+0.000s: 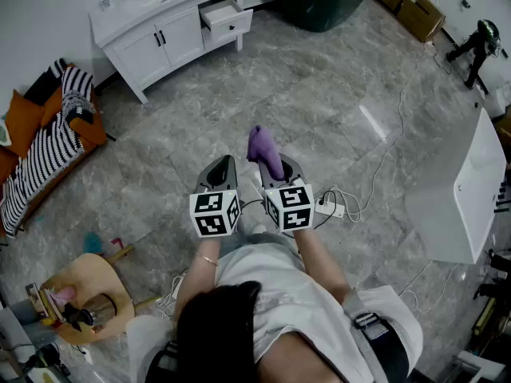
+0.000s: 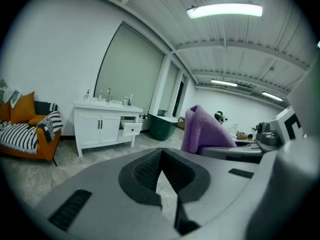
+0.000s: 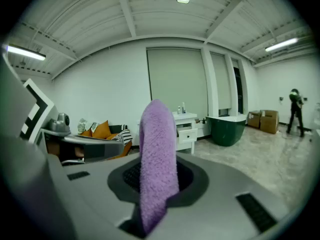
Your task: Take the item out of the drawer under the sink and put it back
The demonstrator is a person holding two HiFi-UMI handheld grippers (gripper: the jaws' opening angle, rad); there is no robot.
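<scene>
My right gripper (image 1: 277, 168) is shut on a folded purple towel (image 1: 265, 150), which sticks up between its pads and fills the middle of the right gripper view as the towel (image 3: 158, 134). My left gripper (image 1: 223, 164) is level beside it, shut and holding nothing, its pads meeting at the tips (image 2: 161, 153). The white sink cabinet (image 1: 152, 24) stands against the far wall, a few steps ahead. Its small right-hand drawer (image 1: 226, 14) is pulled open; the drawer (image 2: 131, 128) also shows in the left gripper view. Both grippers are held over the marble floor, well short of the cabinet.
An orange sofa with a striped blanket (image 1: 44, 138) lines the left wall. A dark green tub (image 1: 319, 2) sits right of the cabinet. A white tub (image 1: 463, 186) is at the right; a power strip with cables (image 1: 331, 207) lies on the floor. A wooden stool (image 1: 84, 294) stands lower left.
</scene>
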